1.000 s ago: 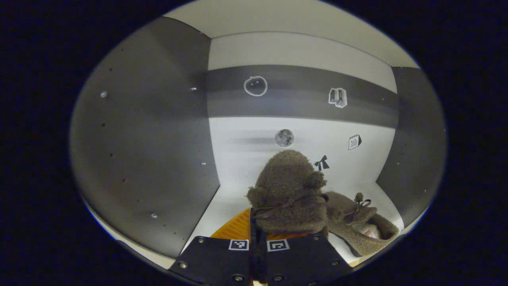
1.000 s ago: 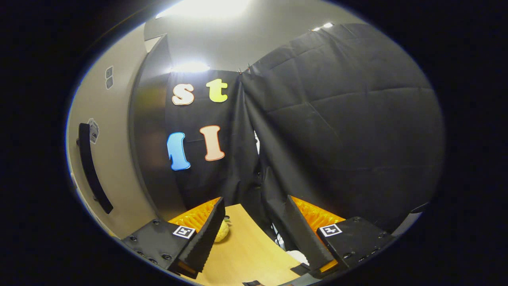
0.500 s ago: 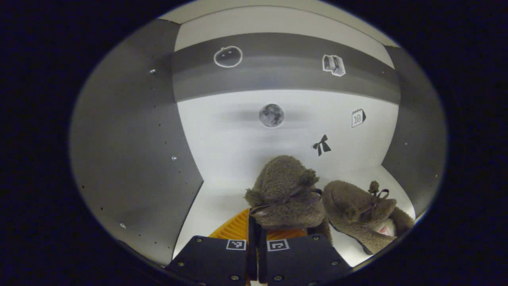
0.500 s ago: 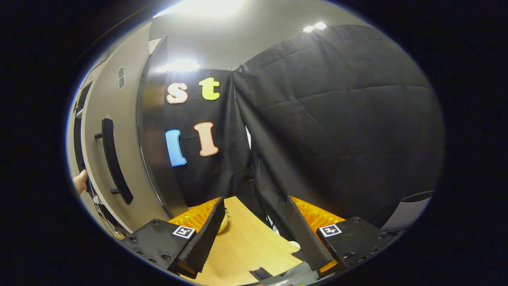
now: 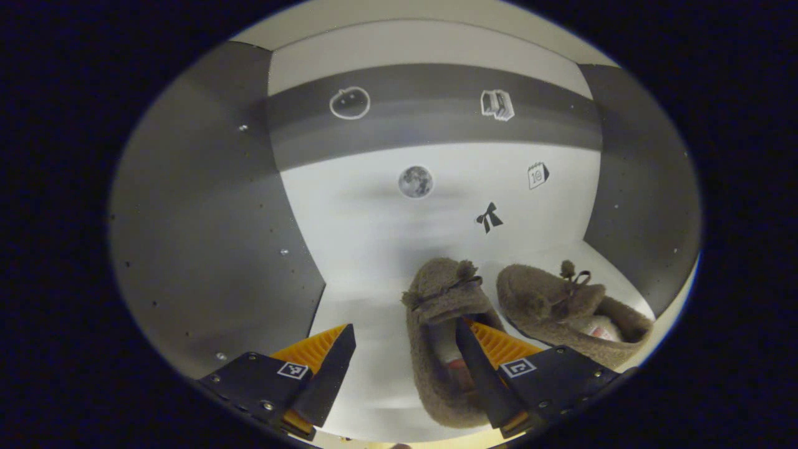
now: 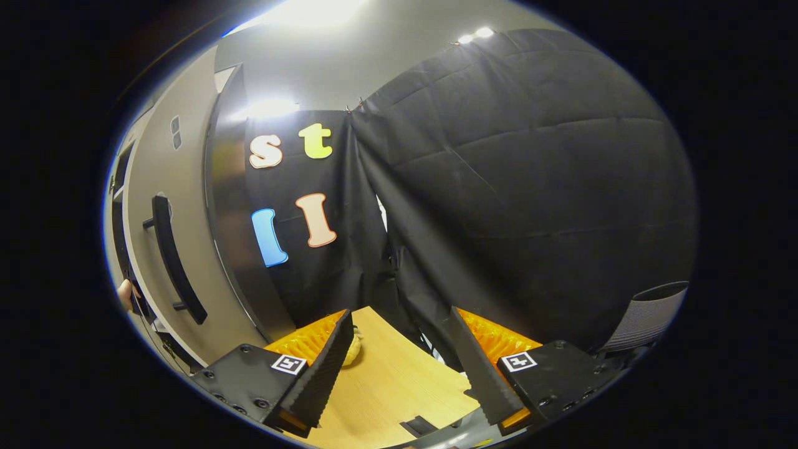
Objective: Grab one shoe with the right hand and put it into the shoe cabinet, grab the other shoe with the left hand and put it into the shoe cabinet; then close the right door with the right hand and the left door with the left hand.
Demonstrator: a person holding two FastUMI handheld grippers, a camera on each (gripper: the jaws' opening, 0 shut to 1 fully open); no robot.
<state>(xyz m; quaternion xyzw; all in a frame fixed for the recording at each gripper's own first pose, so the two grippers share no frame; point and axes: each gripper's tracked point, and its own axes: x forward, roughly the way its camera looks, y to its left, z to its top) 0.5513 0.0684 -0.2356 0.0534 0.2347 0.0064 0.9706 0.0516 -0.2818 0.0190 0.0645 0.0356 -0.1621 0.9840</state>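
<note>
Both shoes point(image 5: 442, 337) point(image 5: 570, 305) are set side by side in the cabinet point(image 5: 206, 206). Left gripper point(image 5: 402, 368) and right gripper point(image 6: 399, 368) are spread open, nothing gripped. Next, the right door point(image 6: 181, 249) is to be closed

A recording booth dressed as a home corner. Black cloth point(image 6: 530, 187) walls it in. A sticker-decorated shoe cabinet point(image 5: 206, 206) stands on a wooden tabletop point(image 6: 386, 386).

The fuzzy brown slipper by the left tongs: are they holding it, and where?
No. The left tongs are open; the fuzzy slipper lies on the cabinet shelf beside its pair. The right tongs are open too.
</note>
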